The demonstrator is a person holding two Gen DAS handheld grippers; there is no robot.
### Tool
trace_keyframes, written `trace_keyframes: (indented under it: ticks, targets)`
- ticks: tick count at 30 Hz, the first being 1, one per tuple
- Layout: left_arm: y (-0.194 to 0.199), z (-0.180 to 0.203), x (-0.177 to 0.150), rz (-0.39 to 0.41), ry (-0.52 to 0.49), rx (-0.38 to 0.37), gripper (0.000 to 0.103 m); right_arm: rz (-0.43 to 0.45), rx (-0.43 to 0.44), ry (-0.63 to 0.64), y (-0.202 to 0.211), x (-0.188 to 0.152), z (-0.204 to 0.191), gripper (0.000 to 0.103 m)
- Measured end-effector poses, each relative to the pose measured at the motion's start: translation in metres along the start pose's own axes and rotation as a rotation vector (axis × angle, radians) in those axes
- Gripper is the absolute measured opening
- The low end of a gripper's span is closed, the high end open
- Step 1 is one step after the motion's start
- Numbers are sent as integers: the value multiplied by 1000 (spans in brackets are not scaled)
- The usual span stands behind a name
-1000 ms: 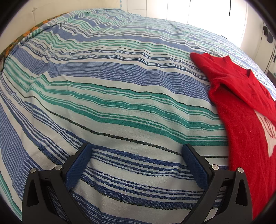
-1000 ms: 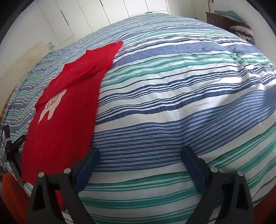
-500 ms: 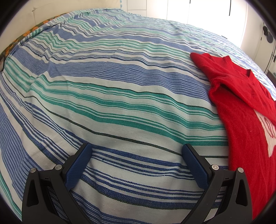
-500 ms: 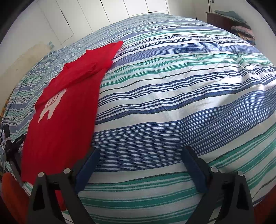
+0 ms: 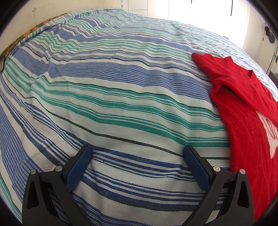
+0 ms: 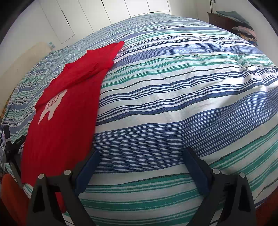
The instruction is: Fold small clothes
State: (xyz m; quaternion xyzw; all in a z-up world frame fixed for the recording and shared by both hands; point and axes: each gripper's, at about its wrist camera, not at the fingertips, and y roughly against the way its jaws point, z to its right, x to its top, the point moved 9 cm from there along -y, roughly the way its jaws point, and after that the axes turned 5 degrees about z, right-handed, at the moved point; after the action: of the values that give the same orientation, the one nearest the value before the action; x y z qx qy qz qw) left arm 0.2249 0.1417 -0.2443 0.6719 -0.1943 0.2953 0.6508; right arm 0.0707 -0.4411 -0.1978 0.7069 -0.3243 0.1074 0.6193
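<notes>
A small red shirt (image 5: 248, 118) with a white print lies flat on the striped bedspread (image 5: 113, 97), its sleeve folded in. In the left wrist view it is at the right edge. In the right wrist view the shirt (image 6: 69, 111) lies at the left. My left gripper (image 5: 138, 153) is open and empty over bare bedspread, left of the shirt. My right gripper (image 6: 140, 156) is open and empty, just right of the shirt's lower edge.
The bedspread (image 6: 182, 97) covers the whole bed. White wardrobe doors (image 6: 111, 12) stand behind it. A dark dresser with piled clothes (image 6: 239, 26) is at the far right. An orange object (image 6: 10, 196) and a dark stand (image 6: 12, 149) are at the bed's near left edge.
</notes>
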Motion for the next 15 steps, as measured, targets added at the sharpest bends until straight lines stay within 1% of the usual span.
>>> trace_keyframes:
  ticks: [15]
  targets:
    - [0,1,0,0,0,0,103,-1,-4,9,0,-1,0,97]
